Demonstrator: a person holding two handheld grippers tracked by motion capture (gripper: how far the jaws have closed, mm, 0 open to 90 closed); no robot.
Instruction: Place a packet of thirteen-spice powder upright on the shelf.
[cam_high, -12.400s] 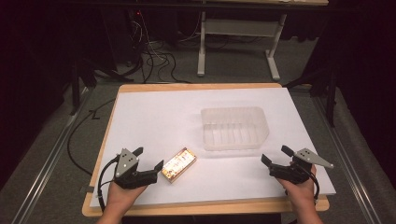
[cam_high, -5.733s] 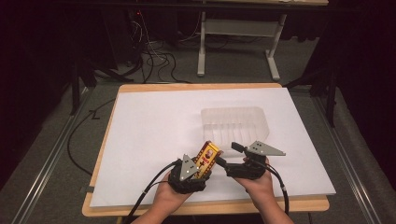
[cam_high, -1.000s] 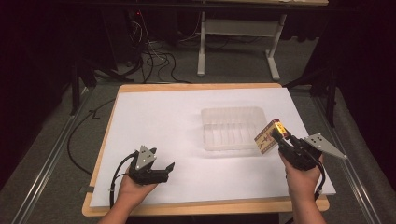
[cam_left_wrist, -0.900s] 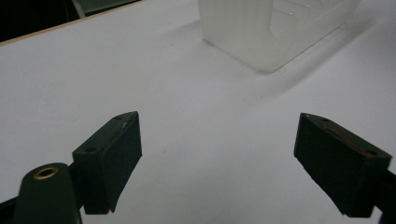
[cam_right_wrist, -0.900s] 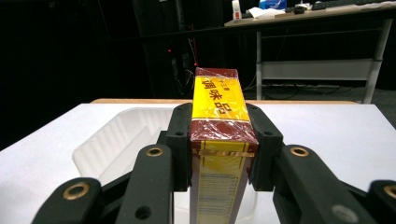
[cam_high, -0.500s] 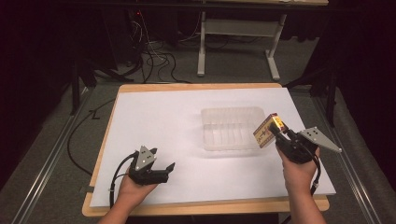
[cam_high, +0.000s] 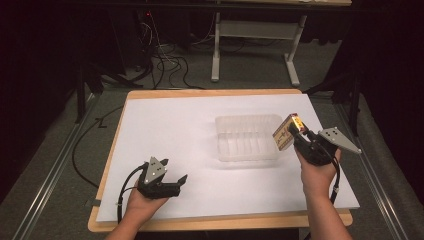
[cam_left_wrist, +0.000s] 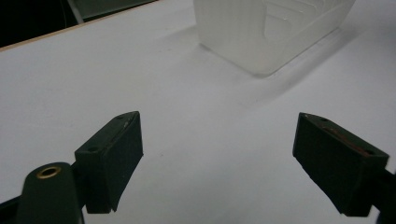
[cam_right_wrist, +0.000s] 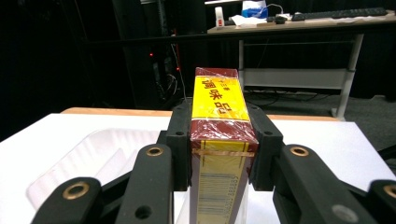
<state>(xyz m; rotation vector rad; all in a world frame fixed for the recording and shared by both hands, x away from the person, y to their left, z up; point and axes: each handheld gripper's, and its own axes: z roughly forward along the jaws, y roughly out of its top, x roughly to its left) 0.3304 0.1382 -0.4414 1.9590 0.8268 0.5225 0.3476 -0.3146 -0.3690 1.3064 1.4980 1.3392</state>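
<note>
A yellow and dark red box (cam_high: 286, 132) with a barcode is clamped upright between the jaws of my right gripper (cam_high: 295, 135), held just above the right end of a clear ribbed plastic tray (cam_high: 247, 119). In the right gripper view the box (cam_right_wrist: 217, 121) sits between the two black pads of the right gripper (cam_right_wrist: 219, 140), with the tray (cam_right_wrist: 93, 149) below and to the left. My left gripper (cam_high: 175, 171) rests low near the table's front left. Its jaws (cam_left_wrist: 219, 163) stand wide and have just been closing a little, with nothing between them. The tray (cam_left_wrist: 271, 32) lies ahead of it.
A white sheet (cam_high: 175, 130) covers the wooden table (cam_high: 210, 93). Cables (cam_high: 165, 65) lie on the floor behind, by a desk frame (cam_high: 255, 30). A black cable (cam_high: 125, 185) trails from the left gripper over the table's front edge.
My right gripper has carried the box a little farther from the front edge, along the tray's right end. The left hand has stayed where it was.
</note>
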